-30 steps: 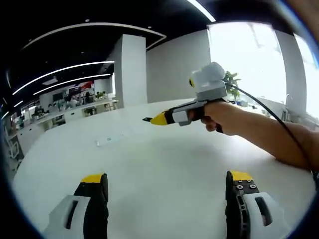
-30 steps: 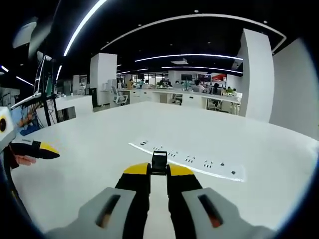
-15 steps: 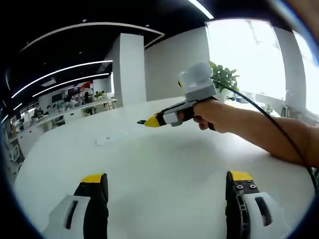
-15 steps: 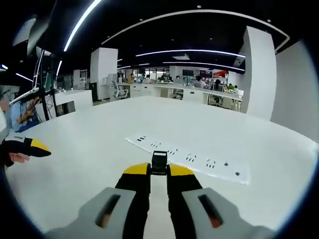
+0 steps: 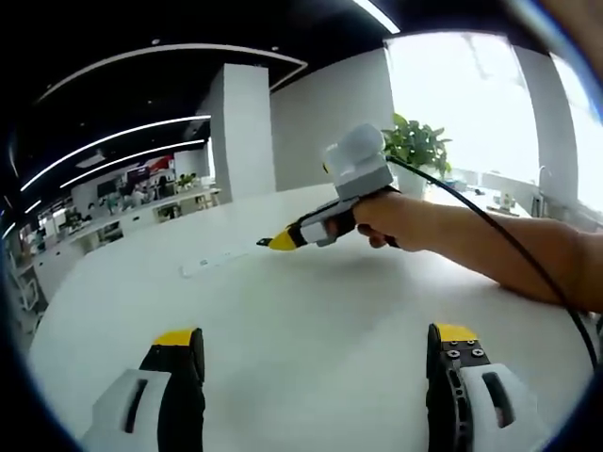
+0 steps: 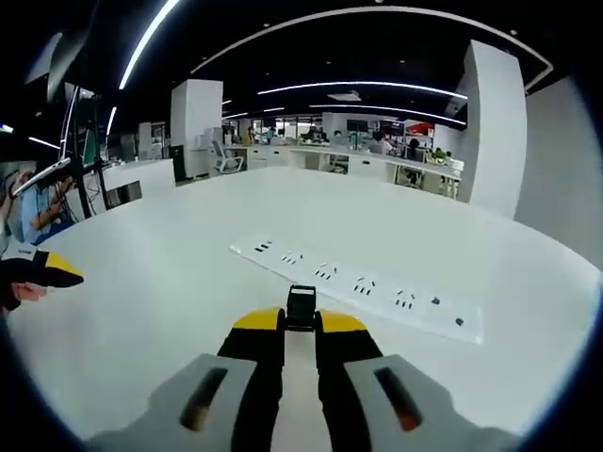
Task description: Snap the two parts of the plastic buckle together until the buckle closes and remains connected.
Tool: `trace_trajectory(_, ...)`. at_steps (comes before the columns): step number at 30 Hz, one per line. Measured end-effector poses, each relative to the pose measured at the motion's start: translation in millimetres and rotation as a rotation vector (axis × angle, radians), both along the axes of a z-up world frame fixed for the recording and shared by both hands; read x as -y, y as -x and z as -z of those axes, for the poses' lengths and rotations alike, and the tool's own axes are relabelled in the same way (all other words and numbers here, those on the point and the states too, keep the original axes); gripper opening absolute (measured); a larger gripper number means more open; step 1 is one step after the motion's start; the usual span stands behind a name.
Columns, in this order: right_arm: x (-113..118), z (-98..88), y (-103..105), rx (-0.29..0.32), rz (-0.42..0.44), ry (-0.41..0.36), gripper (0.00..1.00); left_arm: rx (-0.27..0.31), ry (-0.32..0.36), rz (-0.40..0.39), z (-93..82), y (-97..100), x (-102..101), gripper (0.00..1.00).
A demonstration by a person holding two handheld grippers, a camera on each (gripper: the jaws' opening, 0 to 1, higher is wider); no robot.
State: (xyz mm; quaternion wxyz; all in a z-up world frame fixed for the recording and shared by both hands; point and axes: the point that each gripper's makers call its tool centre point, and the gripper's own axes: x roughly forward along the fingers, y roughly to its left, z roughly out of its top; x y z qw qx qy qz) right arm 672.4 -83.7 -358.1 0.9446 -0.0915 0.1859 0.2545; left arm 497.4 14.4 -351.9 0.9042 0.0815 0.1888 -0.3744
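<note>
In the right gripper view, the right gripper [image 6: 301, 323] has its 2 yellow-tipped jaws pressed together on a small black buckle part [image 6: 301, 308], which sticks out just past the tips, held above the white table [image 6: 188, 273]. Beyond it a long white power strip [image 6: 363, 285] lies flat on the table, well away from the edges. The left gripper's yellow tip [image 6: 52, 269] shows at the left side, over the table's near edge.

In the left gripper view, the left gripper [image 5: 316, 344] has its 2 jaws spread wide apart with nothing between them. Farther out, a hand [image 5: 396, 219] holds the right gripper above the table.
</note>
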Motion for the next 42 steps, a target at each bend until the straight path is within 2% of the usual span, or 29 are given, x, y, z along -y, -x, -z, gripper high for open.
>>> trace_trajectory(18,1,6.3,-1,-0.014,0.001,0.022,0.11,0.010,-0.017,0.011,3.2,1.0,0,1.00)
trace_trajectory(22,2,7.3,-1,-0.017,0.002,0.021,0.11,0.025,-0.049,0.019,6.2,1.3,0,0.92)
trace_trajectory(26,2,9.2,-2,-0.022,0.003,0.022,0.11,0.013,-0.031,0.023,5.0,2.3,3,0.99)
trace_trajectory(42,-2,13.5,3,-0.024,-0.032,0.036,0.11,0.013,-0.031,0.020,4.6,1.8,2,0.99)
